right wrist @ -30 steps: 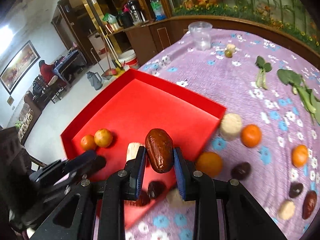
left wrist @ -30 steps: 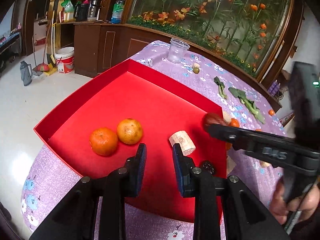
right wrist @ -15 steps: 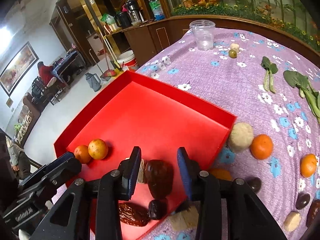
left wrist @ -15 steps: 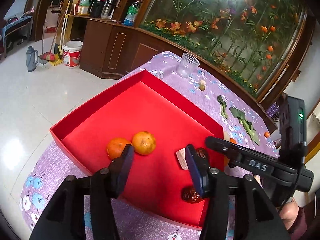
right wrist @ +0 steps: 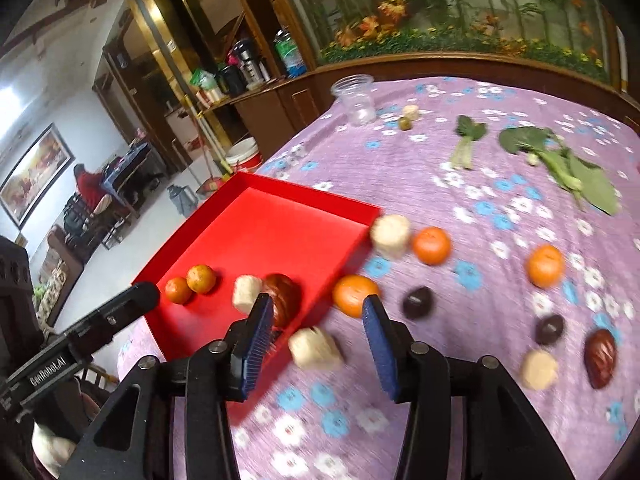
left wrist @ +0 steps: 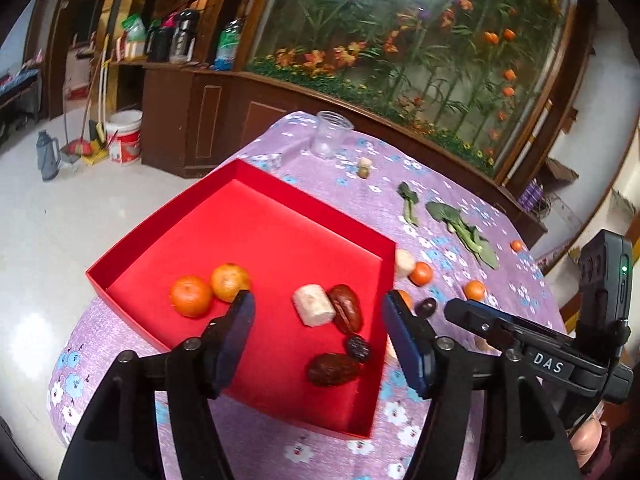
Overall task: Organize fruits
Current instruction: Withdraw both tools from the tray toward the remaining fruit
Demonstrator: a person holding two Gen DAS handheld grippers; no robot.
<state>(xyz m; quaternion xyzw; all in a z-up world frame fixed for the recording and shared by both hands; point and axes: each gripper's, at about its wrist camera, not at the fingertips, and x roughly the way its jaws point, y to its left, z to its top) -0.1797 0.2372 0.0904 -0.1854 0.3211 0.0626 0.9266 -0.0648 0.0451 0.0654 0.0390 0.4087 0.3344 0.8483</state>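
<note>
Both tools' jaws have just been opening, nothing gripped. Left tool (left wrist: pixel 318 326) gapes above the red tray (left wrist: pixel 256 184) (dates (left wrist: pixel 346 308), oranges (left wrist: pixel 191 296) inside); right tool (right wrist: pixel 316 334) wide over counter (right wrist: pixel 460 152) fruit.

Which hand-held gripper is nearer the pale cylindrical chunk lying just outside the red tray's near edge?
Right. The right hand-held gripper hangs open directly over the pale cylindrical chunk, which shows between its fingers. The left hand-held gripper, also open, hovers over the red tray.
</note>
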